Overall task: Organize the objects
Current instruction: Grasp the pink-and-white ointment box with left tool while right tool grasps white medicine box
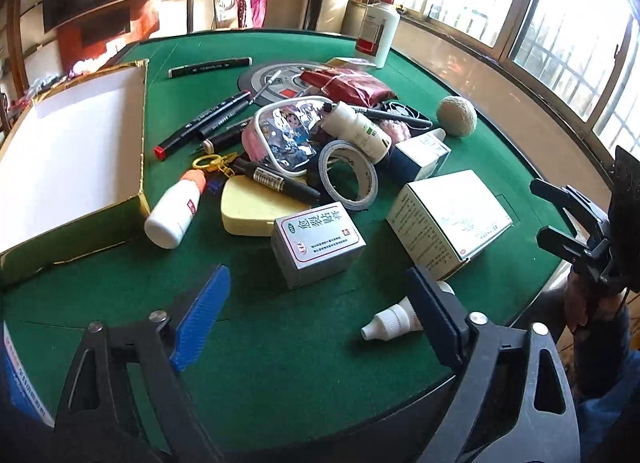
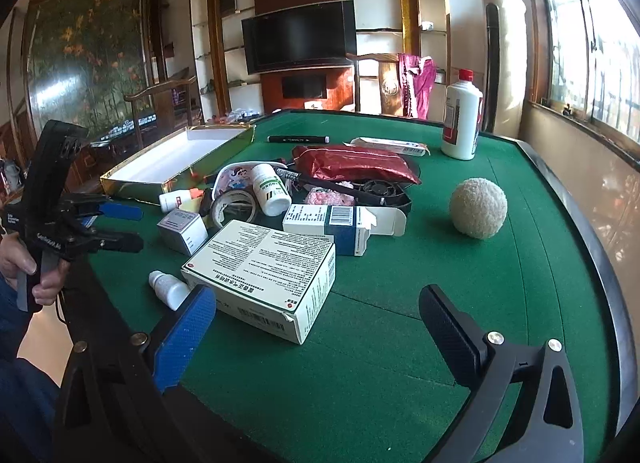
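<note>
A pile of small objects lies on the green table (image 1: 280, 363): a grey medicine box (image 1: 318, 243), a large white box (image 1: 448, 219), a tape roll (image 1: 348, 175), markers (image 1: 204, 125), a white bottle (image 1: 174, 211) and a small dropper bottle (image 1: 394, 321). An empty gold-edged box (image 1: 72, 159) sits at the left. My left gripper (image 1: 316, 319) is open and empty, low over the table's near edge, in front of the grey box. My right gripper (image 2: 320, 335) is open and empty, near the large white box (image 2: 264, 271). The left gripper also shows in the right wrist view (image 2: 124, 227).
A woolly ball (image 2: 478, 209) lies apart at the right. A tall white bottle (image 2: 462, 121) stands at the far corner. A red foil bag (image 2: 356, 165), a blue-and-white carton (image 2: 332, 225) and a pill bottle (image 2: 272, 189) sit mid-pile. The raised table rim (image 2: 576, 223) curves along the right.
</note>
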A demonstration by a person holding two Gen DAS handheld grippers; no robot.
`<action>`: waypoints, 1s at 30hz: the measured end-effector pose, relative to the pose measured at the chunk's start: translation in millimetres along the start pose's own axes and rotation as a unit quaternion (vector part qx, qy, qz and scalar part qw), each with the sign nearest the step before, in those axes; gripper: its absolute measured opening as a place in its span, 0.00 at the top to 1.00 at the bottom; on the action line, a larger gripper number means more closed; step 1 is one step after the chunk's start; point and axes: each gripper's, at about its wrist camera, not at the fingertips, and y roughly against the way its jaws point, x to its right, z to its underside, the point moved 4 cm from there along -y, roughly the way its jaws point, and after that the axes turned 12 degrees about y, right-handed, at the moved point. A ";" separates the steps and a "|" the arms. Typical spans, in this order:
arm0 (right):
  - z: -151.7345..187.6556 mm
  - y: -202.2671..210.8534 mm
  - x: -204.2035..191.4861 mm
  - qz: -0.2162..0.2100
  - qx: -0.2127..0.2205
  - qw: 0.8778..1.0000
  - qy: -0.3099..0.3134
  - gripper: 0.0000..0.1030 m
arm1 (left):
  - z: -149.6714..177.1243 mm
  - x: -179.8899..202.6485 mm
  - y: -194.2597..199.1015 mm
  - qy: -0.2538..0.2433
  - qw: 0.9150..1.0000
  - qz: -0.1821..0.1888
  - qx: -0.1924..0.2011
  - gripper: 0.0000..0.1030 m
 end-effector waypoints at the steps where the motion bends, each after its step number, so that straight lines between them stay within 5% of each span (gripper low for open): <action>1: 1.6 -0.6 2.4 -0.009 -0.002 1.000 -0.009 0.01 | -1.6 -0.1 -2.4 0.001 1.000 -0.005 -0.001 0.25; 6: 4.2 5.1 11.6 -0.028 0.012 0.999 -0.040 0.01 | -12.7 2.3 -10.2 0.050 0.998 -0.033 0.000 0.25; 14: 2.6 17.3 10.1 -0.038 0.039 0.998 -0.041 0.01 | -19.2 9.0 -42.3 0.058 0.989 -0.134 -0.026 0.25; 16: 2.9 17.0 10.6 -0.042 0.037 0.998 -0.043 0.01 | -20.3 4.1 -48.1 0.070 0.988 -0.137 -0.026 0.25; 19: 3.6 18.5 11.3 -0.049 0.040 0.997 -0.044 0.01 | -20.2 -3.2 -52.6 0.079 0.986 -0.144 -0.023 0.53; 20: 3.9 19.5 11.5 -0.049 0.042 0.997 -0.045 0.01 | -20.2 -3.4 -51.0 0.076 0.986 -0.147 -0.022 0.55; 30: 4.5 11.6 7.8 -0.034 0.014 0.999 -0.037 0.01 | -12.2 -19.3 -26.7 0.085 0.990 -0.116 -0.010 0.55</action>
